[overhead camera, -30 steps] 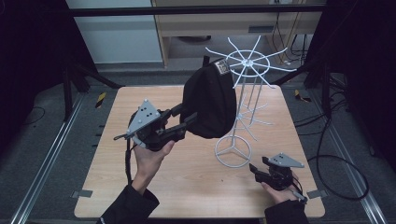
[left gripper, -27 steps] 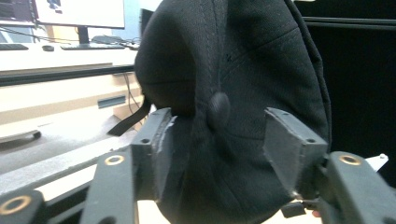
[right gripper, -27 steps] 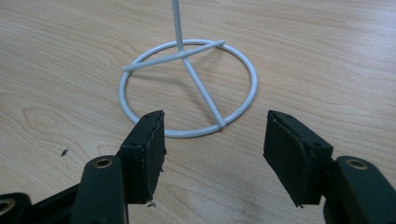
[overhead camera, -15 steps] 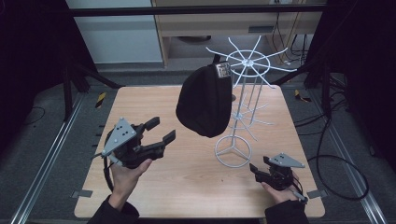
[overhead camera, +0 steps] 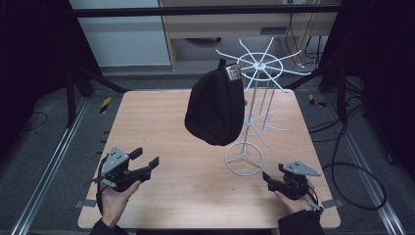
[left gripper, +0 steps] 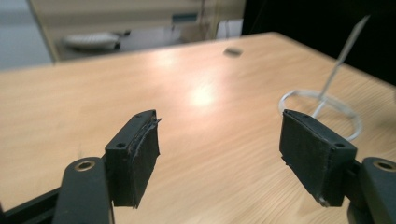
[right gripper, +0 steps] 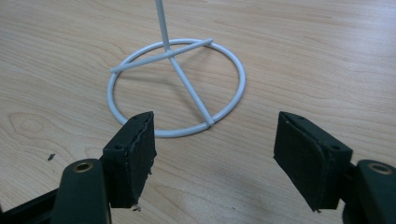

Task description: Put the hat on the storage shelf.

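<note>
A black cap [overhead camera: 215, 110] hangs from an arm of the white wire rack [overhead camera: 259, 63] that stands on the wooden table [overhead camera: 161, 112]. My left gripper [overhead camera: 147, 156] [left gripper: 219, 140] is low over the table's front left, well apart from the cap. Its jaws have just been opening and stand open with nothing between them. My right gripper [overhead camera: 273, 172] [right gripper: 215, 140] rests at the front right and points at the rack's ring base [right gripper: 177, 88]. Its jaws have also just been opening, and only bare table shows between them.
The rack's ring base [overhead camera: 243, 159] sits right of the table's centre, with thin hook arms sticking out higher up. Metal rails run along both sides of the table, and cables lie on the floor at the right. Dark frame posts stand behind.
My left gripper has let go of the cap and dropped down and left to the table's front left. The cap now hangs free on the rack. The right hand has stayed in place.
</note>
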The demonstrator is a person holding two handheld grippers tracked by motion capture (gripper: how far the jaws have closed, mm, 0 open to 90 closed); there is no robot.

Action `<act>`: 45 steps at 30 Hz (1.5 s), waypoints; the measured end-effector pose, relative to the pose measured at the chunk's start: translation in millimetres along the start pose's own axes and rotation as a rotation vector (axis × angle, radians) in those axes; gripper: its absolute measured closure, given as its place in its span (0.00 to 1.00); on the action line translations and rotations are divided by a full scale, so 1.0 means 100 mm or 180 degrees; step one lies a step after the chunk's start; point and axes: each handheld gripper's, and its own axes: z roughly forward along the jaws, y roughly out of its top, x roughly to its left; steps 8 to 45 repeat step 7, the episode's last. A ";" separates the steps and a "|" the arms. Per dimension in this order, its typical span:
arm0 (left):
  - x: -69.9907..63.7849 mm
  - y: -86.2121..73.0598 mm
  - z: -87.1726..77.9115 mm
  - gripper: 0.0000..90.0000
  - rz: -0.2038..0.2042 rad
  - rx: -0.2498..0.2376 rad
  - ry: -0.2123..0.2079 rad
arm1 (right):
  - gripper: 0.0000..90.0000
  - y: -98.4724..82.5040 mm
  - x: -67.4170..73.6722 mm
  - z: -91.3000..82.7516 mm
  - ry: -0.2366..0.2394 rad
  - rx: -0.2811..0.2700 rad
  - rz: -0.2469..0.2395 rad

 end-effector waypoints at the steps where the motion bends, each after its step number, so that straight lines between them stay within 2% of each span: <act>1: 0.04 -0.06 0.02 0.31 -0.0013 0.0070 0.0059 | 0.32 0.00 0.00 0.00 -0.0003 0.0010 0.0009; 4: 0.15 -0.21 0.09 0.29 -0.0057 0.0215 0.0166 | 0.30 0.00 -0.01 0.00 -0.0001 0.0017 0.0022; 5: 0.23 -0.31 0.13 0.27 -0.0089 0.0345 0.0254 | 0.29 0.00 -0.02 0.01 -0.0023 0.0015 0.0031; 7: 0.27 -0.36 0.14 0.26 -0.0120 0.0399 0.0282 | 0.28 0.00 -0.04 0.00 -0.0031 0.0019 0.0037; 45: 0.27 -0.36 0.14 0.26 -0.0120 0.0399 0.0282 | 0.28 0.00 -0.04 0.00 -0.0031 0.0019 0.0037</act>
